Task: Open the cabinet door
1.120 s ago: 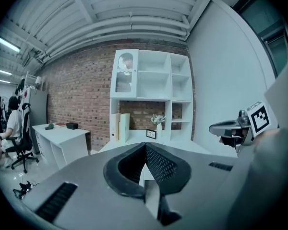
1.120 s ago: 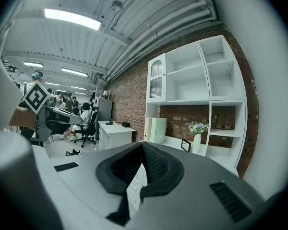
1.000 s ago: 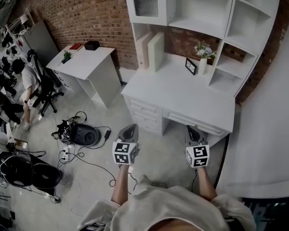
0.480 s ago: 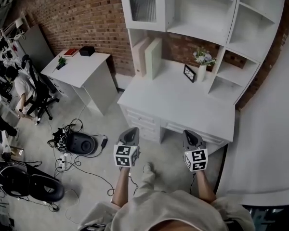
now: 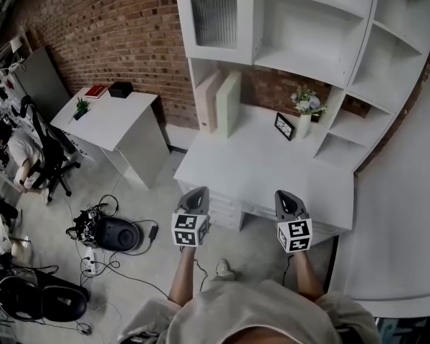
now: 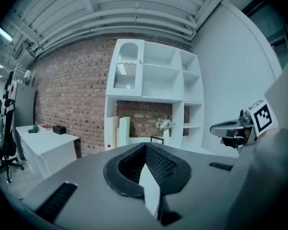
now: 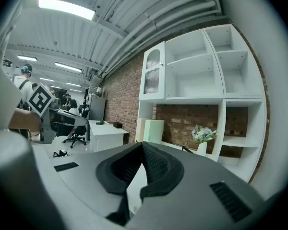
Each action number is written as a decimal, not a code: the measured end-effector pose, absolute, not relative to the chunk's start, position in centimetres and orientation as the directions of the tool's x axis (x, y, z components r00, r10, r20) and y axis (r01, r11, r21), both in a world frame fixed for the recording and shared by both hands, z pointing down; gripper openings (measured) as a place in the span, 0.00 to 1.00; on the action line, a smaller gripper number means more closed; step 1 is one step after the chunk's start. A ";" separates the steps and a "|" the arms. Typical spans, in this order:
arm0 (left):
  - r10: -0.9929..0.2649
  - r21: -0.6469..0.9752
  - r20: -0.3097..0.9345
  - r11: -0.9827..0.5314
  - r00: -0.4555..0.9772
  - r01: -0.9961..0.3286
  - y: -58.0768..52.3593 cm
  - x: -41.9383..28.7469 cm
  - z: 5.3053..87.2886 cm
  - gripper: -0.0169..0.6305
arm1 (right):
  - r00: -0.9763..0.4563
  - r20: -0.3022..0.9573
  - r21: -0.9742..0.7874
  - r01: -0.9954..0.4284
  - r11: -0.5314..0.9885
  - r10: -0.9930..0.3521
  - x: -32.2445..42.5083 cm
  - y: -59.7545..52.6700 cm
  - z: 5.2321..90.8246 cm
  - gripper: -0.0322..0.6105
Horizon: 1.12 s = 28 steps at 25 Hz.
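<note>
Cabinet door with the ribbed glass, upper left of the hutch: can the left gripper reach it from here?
Probably not yet: the left gripper hangs short of the desk front edge, with the cabinet door high behind it. Nothing blocks the way.

Person's got the left forearm (image 5: 179,284) and right forearm (image 5: 307,278) stretched out front, side by side. Left gripper (image 5: 194,194) and right gripper (image 5: 287,196) point forward, about level, well apart. Both have jaws pinched together, nothing between them.
</note>
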<state>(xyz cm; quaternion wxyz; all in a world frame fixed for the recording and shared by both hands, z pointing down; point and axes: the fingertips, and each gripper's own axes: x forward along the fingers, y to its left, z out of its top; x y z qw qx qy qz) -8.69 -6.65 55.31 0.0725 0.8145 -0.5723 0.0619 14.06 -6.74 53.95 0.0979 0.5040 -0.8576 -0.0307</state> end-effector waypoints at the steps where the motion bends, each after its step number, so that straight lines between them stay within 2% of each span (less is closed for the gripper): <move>1: -0.923 0.046 0.178 -0.338 0.340 -0.940 -7.7 -9.2 54.9 0.07 | -0.471 0.133 0.155 -0.859 0.487 -0.872 13.6 -7.7 53.6 0.07; 12: -0.918 0.059 0.149 -0.363 0.368 -0.930 -17.6 -13.8 54.0 0.07 | -0.438 0.117 0.185 -0.872 0.453 -0.891 9.1 -16.6 52.3 0.07; 28: -0.864 0.065 0.196 -0.459 0.463 -0.886 -23.2 -13.1 56.7 0.07 | -0.369 0.181 0.170 -0.901 0.398 -0.912 8.7 -20.1 55.8 0.07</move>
